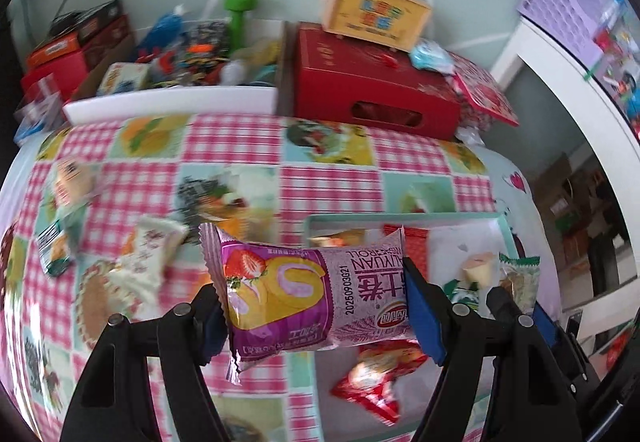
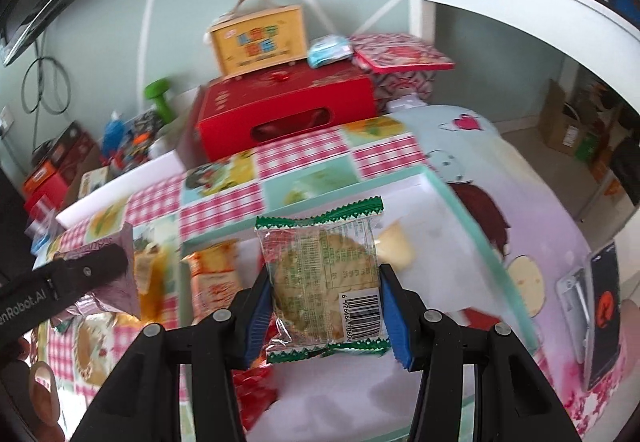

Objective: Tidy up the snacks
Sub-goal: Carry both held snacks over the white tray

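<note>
Blue-padded jaws of the left gripper (image 1: 316, 316) are clamped on a pink swiss-roll packet (image 1: 316, 294), held crosswise above the bench; its wrapper shows a strawberry, a yellow roll slice and a printed date code. The right gripper (image 2: 326, 316) grips a clear biscuit packet (image 2: 324, 282) with green zigzag ends, a round biscuit inside and a barcode at its lower right corner, held above the teal-rimmed tray (image 2: 476, 242).

Lying in the tray are a red wrapped snack (image 1: 372, 378), an orange packet (image 2: 214, 282) and a pale yellow piece (image 2: 396, 250). On the pink checked cloth (image 1: 236, 145) to the left lie a white wrapped snack (image 1: 146, 258) and other small packets, blurred.

Along the back of the bench stands a red gift box (image 1: 372, 89) with a yellow handled carton (image 1: 376, 7) on top, beside a green dumbbell (image 1: 239, 15) and a cluttered white box (image 1: 172, 103). A phone (image 2: 604, 318) lies right of the tray.
</note>
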`<state>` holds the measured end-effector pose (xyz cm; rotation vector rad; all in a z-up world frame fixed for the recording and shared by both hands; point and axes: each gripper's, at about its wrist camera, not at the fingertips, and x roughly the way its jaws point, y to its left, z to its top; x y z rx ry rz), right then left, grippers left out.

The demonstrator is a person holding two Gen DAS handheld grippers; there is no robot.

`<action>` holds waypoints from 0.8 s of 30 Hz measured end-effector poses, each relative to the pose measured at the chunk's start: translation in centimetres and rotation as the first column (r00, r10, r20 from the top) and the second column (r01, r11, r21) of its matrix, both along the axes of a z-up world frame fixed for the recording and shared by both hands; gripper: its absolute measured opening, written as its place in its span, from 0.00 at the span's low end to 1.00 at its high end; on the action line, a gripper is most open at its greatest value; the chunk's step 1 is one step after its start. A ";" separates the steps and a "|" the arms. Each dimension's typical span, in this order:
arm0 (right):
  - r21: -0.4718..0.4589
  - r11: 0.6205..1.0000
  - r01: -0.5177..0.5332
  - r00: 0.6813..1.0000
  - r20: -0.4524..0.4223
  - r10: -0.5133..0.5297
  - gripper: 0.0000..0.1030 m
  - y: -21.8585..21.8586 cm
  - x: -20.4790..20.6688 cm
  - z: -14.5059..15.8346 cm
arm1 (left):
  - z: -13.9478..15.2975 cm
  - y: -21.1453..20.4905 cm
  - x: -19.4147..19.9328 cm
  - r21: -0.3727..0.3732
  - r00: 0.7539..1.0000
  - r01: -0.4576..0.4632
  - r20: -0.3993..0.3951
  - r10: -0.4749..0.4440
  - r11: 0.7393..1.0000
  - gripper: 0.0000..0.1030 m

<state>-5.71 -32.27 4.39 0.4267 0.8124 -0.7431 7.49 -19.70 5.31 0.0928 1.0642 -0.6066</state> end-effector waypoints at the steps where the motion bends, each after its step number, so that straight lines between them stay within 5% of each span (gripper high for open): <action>1: -0.005 1.000 0.011 1.000 0.002 -0.011 0.51 -0.3 -0.2 0.1 | 0.0 -0.8 -0.2 0.005 1.000 0.015 0.001 -0.015 1.000 0.74; 11: -0.083 0.982 0.167 0.985 -0.030 -0.170 0.51 -5.0 -3.2 -0.3 | -1.2 -6.7 -1.4 0.052 0.993 0.116 0.023 -0.117 0.992 0.74; 24: -0.021 0.979 0.203 0.976 -0.072 -0.204 0.51 -7.1 -4.0 -3.1 | -4.8 -10.1 -2.0 0.082 0.985 0.174 -0.026 -0.172 0.981 0.75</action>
